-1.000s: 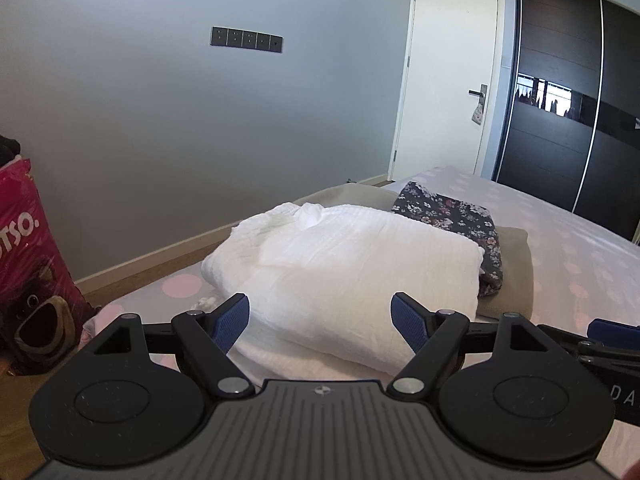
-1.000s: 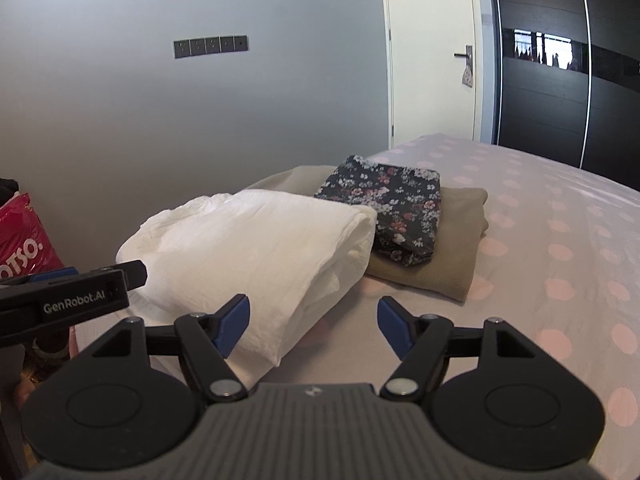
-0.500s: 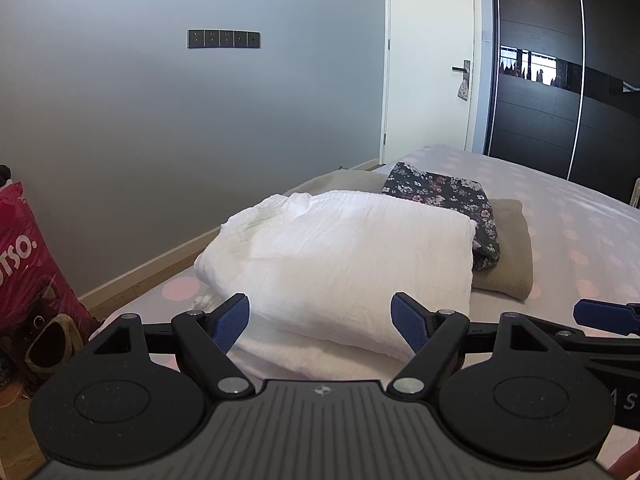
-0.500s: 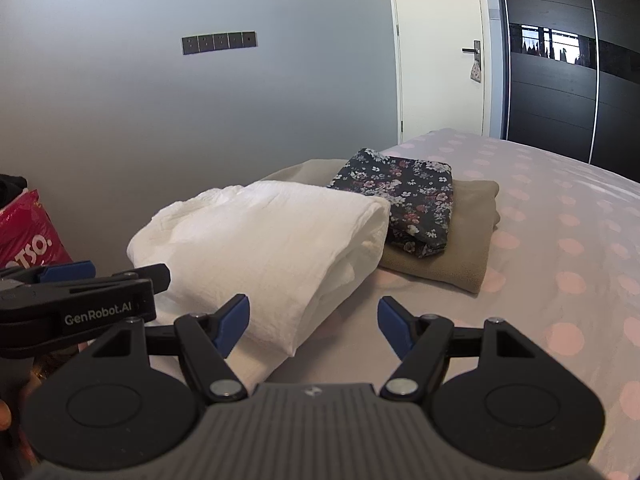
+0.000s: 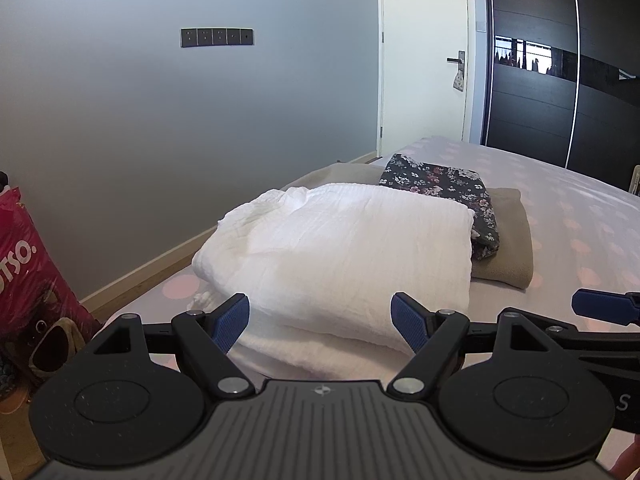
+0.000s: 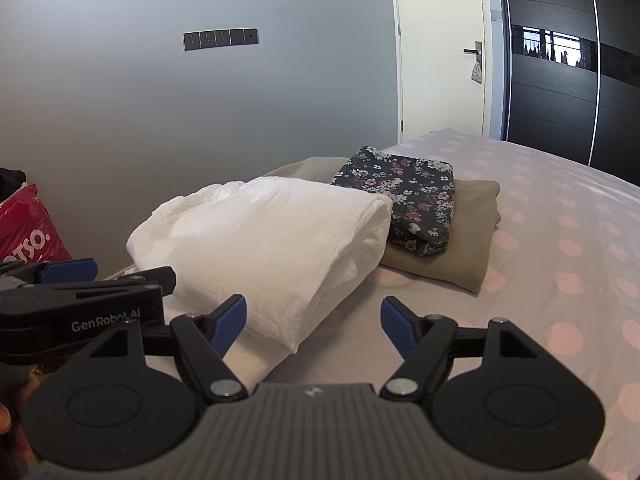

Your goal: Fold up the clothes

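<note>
A folded white garment lies on the bed near its left edge; it also shows in the right wrist view. Behind it a folded dark floral garment lies on a folded tan garment. My left gripper is open and empty, just in front of the white garment. My right gripper is open and empty, at the white garment's near right corner. Each gripper shows at the edge of the other's view.
The bed sheet is pale with pink dots. A red printed bag stands on the floor at the left. A grey wall with a switch panel, a white door and a dark wardrobe lie behind.
Both grippers have drawn back and risen a little from the white garment, staying open. The clothes have not moved.
</note>
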Demonstrator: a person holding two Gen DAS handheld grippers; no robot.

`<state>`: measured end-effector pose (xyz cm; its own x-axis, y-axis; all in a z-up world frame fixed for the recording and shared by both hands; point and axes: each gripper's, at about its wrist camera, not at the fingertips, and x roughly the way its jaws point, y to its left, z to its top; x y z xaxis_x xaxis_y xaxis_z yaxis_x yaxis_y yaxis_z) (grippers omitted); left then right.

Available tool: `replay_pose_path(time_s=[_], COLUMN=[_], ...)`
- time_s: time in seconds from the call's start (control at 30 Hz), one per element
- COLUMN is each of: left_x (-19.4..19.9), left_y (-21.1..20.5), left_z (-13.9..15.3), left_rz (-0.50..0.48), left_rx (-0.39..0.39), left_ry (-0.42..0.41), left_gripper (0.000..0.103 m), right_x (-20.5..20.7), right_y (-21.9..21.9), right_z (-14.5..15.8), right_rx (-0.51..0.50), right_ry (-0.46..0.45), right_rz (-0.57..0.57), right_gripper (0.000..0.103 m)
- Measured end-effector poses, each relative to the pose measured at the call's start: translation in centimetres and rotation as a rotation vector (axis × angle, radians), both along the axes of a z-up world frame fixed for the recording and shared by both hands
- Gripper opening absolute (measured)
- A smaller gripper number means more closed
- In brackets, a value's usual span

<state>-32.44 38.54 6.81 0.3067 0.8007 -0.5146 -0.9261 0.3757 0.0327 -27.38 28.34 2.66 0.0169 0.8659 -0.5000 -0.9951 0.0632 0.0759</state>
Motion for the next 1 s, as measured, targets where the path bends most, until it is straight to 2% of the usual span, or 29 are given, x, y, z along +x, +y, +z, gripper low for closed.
replay_pose_path(time_s=[0.47, 1.0], left_x=[0.13, 0.01], left_y=[0.02, 0.21], left_z=[-0.09, -0.62], left_rz=[0.003, 0.002], left_rx=[-0.003, -0.042], left_ry=[0.019, 0.040], left_gripper=[0.077, 0.077], right_x=[-0.32, -0.58], right_y=[-0.10, 0.02], right_z=[0.04, -0.28], right_rx=[0.000, -0.029], right_ry=[0.000, -0.004], right_rz=[-0.002, 0.000], right_gripper=[0.077, 0.077])
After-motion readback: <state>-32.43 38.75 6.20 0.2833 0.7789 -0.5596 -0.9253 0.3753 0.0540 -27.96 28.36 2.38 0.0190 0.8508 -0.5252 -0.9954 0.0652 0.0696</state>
